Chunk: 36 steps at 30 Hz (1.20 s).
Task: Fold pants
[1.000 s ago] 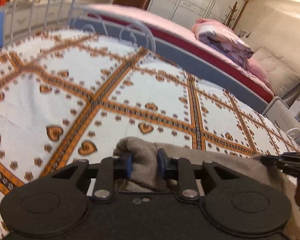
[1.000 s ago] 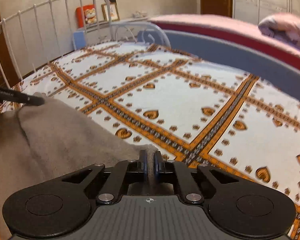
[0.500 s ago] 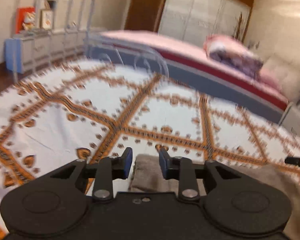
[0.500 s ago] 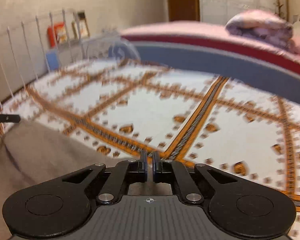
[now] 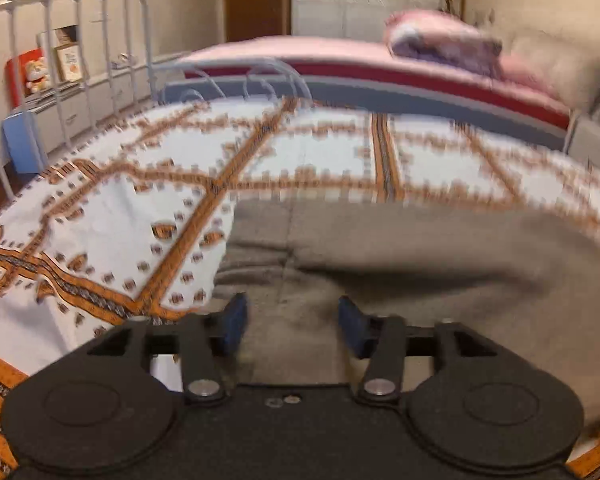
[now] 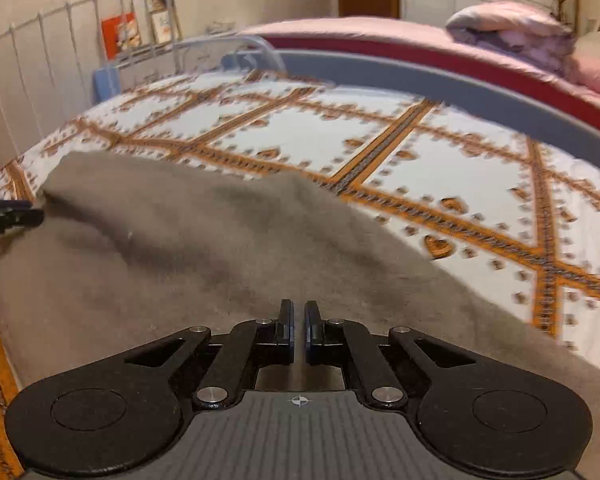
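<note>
Motion blur smeared the bedspread (image 5: 100, 220) pattern, and the gray pants (image 5: 400, 264) ran past the frame's lower edge. The left gripper (image 5: 292, 320) hovered wide open, empty, over them. The right gripper (image 6: 296, 326) stood nearly closed; whether it pinched cloth could not be told.

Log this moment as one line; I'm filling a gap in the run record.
task: fold pants | left claw: open, above pants | right claw: nearly shut, nothing visibly held | pants: flat on patterned bedspread
</note>
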### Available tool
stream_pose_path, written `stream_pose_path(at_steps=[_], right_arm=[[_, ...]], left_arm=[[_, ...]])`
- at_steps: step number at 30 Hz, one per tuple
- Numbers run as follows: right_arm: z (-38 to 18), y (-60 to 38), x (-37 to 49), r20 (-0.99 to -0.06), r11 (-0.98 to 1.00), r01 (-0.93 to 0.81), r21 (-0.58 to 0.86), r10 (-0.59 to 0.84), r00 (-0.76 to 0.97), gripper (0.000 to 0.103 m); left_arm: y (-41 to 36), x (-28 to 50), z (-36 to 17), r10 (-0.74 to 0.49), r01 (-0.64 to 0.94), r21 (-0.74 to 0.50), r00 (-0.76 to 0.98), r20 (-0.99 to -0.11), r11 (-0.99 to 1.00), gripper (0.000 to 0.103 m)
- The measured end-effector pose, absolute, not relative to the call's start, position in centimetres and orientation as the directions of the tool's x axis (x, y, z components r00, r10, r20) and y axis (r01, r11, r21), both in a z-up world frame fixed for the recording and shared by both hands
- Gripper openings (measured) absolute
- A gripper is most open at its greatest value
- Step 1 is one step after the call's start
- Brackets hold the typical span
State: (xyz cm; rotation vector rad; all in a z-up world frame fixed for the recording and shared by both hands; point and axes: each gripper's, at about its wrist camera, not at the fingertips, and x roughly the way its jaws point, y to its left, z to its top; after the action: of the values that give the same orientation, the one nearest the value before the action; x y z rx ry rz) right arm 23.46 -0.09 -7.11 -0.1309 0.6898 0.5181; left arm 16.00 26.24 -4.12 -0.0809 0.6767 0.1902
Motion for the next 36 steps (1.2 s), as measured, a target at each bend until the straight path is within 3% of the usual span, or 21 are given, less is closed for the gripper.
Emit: stream_pose_path(at_steps=[1,3,5,6,7,8,10,12,15,18,19,23,32,36], right_arm=[[-6.1,-1.2,22.8,-0.616,0.879,-0.475,0.053,0.403,0.677,0.004],[-4.2,-4.3,21.2,-0.550,0.892,-0.447,0.066,0.406,0.729,0.004],[-2.7,-8.7,19.7,-0.515,0.912,-0.398,0.095,0.387,0.765,0.014],[-2.1,-11.2,18.9,-0.500,0.924,-0.365,0.112,0.370,0.783,0.047],[-1.6,-13.7,18.3,-0.488,0.938,-0.324,0.122,0.341,0.804,0.092],[-1.2,-16.6,17.1,-0.462,0.954,-0.271,0.125,0.298,0.835,0.101],[-0.7,-21.7,15.3,-0.438,0.969,-0.204,0.137,0.244,0.865,0.098],[-0.8,-26.1,13.9,-0.463,0.977,-0.116,0.180,0.188,0.866,0.087],[-1.8,-32.6,11.4,-0.468,0.944,0.040,0.328,0.125,0.875,0.083],[-3.0,-37.1,10.4,-0.527,0.886,0.177,0.430,0.087,0.845,0.035],[-3.5,-38.4,9.9,-0.547,0.863,0.217,0.457,0.081,0.833,0.029],[-4.9,-42.6,8.2,-0.611,0.799,0.345,0.492,0.035,0.791,0.029],[-8.4,-47.6,7.2,-0.659,0.653,0.437,0.618,0.129,0.741,0.029],[-7.2,-47.6,7.0,-0.612,0.668,0.416,0.617,0.075,0.787,0.029]], left_arm=[[26.1,15.5,-3.3,0.139,-0.208,-0.046,0.785,-0.604,0.977,0.083],[25.1,14.6,-2.4,0.133,-0.207,-0.066,0.810,-0.572,0.976,0.087],[23.7,14.4,-1.8,0.108,-0.188,-0.083,0.813,-0.572,0.979,0.087],[22.9,14.3,-1.7,0.096,-0.178,-0.087,0.812,-0.576,0.980,0.087],[22.1,14.2,-1.7,0.084,-0.164,-0.088,0.810,-0.580,0.983,0.088],[21.3,14.0,-1.8,0.070,-0.147,-0.084,0.807,-0.586,0.986,0.089],[19.9,14.0,-2.1,0.048,-0.111,-0.067,0.795,-0.605,0.992,0.091],[18.9,14.2,-2.6,0.032,-0.084,-0.054,0.780,-0.625,0.995,0.092],[17.5,14.9,-3.2,0.034,-0.059,-0.017,0.760,-0.648,0.998,0.095],[16.7,15.8,-3.8,0.048,-0.062,0.002,0.743,-0.668,0.998,0.095],[16.7,16.1,-4.0,0.045,-0.068,-0.008,0.738,-0.673,0.998,0.095],[16.9,17.2,-5.0,0.056,-0.099,-0.019,0.705,-0.707,0.995,0.095],[17.5,17.2,-5.7,0.079,-0.128,-0.009,0.667,-0.741,0.992,0.095],[17.7,17.0,-5.7,0.088,-0.132,0.000,0.663,-0.744,0.991,0.095]])
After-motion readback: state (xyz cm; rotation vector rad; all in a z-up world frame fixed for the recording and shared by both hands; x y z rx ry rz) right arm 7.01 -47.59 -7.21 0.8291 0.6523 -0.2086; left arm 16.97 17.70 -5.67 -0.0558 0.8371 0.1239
